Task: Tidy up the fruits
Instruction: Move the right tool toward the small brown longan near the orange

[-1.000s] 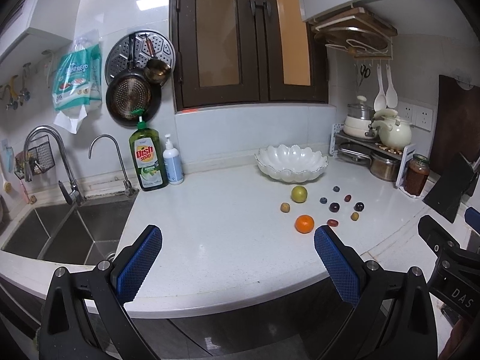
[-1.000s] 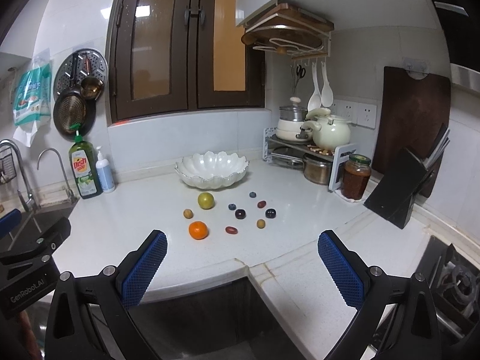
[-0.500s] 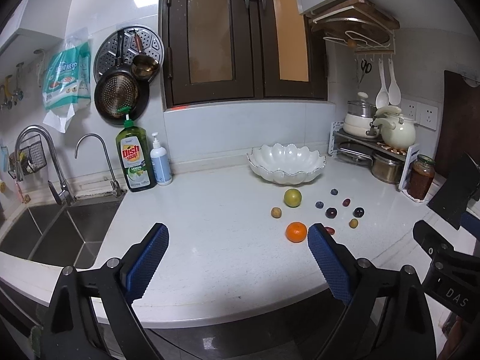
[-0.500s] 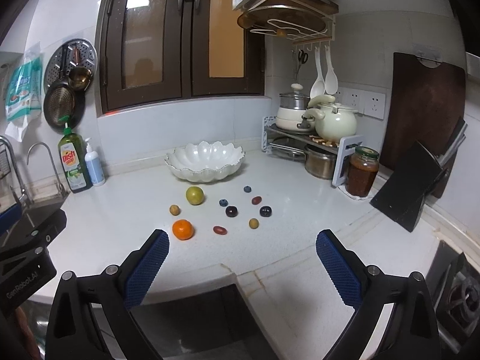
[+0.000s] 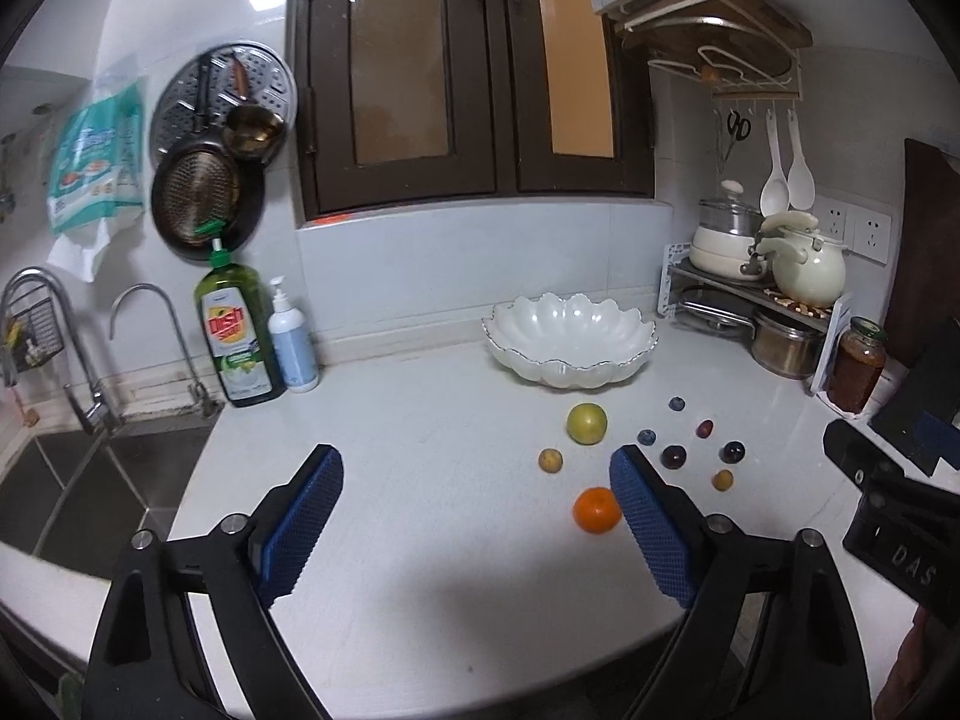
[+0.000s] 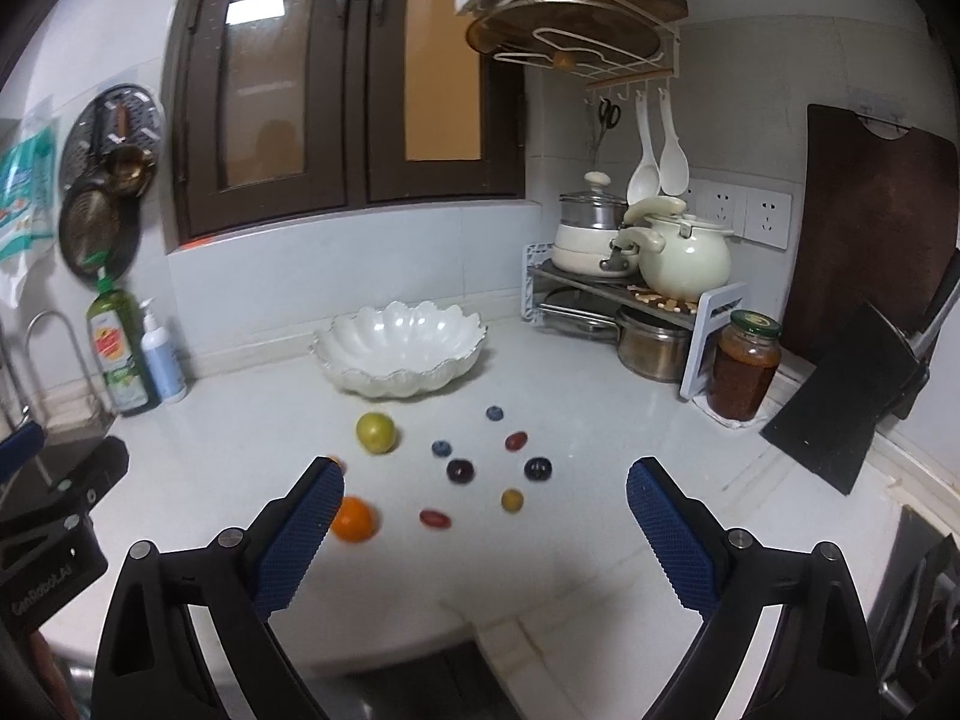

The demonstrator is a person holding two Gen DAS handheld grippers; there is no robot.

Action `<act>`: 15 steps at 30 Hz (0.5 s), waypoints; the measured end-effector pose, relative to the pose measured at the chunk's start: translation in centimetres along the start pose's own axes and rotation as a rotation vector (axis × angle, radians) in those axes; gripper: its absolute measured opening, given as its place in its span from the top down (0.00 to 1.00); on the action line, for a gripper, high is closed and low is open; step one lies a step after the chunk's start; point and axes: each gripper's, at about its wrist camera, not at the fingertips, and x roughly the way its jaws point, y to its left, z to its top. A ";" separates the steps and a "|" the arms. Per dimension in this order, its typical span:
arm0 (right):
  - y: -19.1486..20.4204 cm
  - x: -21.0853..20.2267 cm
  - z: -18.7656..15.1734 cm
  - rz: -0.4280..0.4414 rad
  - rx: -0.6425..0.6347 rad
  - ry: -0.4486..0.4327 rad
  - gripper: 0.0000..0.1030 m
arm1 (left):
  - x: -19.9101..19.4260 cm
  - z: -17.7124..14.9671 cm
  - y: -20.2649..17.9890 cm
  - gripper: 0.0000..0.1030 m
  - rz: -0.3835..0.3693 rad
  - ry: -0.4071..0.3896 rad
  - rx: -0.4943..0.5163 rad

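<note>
Loose fruit lies on the white counter in front of a scalloped white bowl [image 5: 569,339] [image 6: 399,350]: an orange [image 5: 596,510] [image 6: 354,518], a green round fruit [image 5: 586,423] [image 6: 375,432] and several small dark, yellow and red berries [image 6: 460,470]. My left gripper [image 5: 477,471] hovers over the counter's near part, jaws closing, nothing between them; the orange sits just inside its right finger [image 5: 651,525]. My right gripper [image 6: 485,483] hangs before the berries, jaws closing too, nothing held. Each gripper shows at the edge of the other's view.
A sink [image 5: 72,480] with taps lies at the left, with a dish soap bottle [image 5: 237,333] and pump bottle [image 5: 293,342] beside it. At the right stand a pot rack [image 6: 624,294], a jar [image 6: 744,366] and a knife block [image 6: 852,396]. A stove corner [image 6: 924,600] is far right.
Both grippers have moved forward toward the fruit, which now looks larger and nearer. Both pairs of jaws have narrowed a little.
</note>
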 end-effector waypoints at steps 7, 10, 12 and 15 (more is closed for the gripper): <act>0.9 4.5 1.6 -0.039 0.020 0.022 0.07 | 4.8 1.8 0.0 0.16 -0.053 0.026 0.028; 1.3 6.1 2.4 -0.059 0.019 0.033 0.10 | 6.6 2.6 0.0 0.17 -0.078 0.039 0.034; 1.6 7.0 3.0 -0.069 0.019 0.032 0.10 | 7.8 3.1 0.1 0.17 -0.093 0.045 0.032; 1.9 8.0 3.7 -0.091 0.022 0.031 0.10 | 9.4 3.8 0.3 0.17 -0.118 0.058 0.030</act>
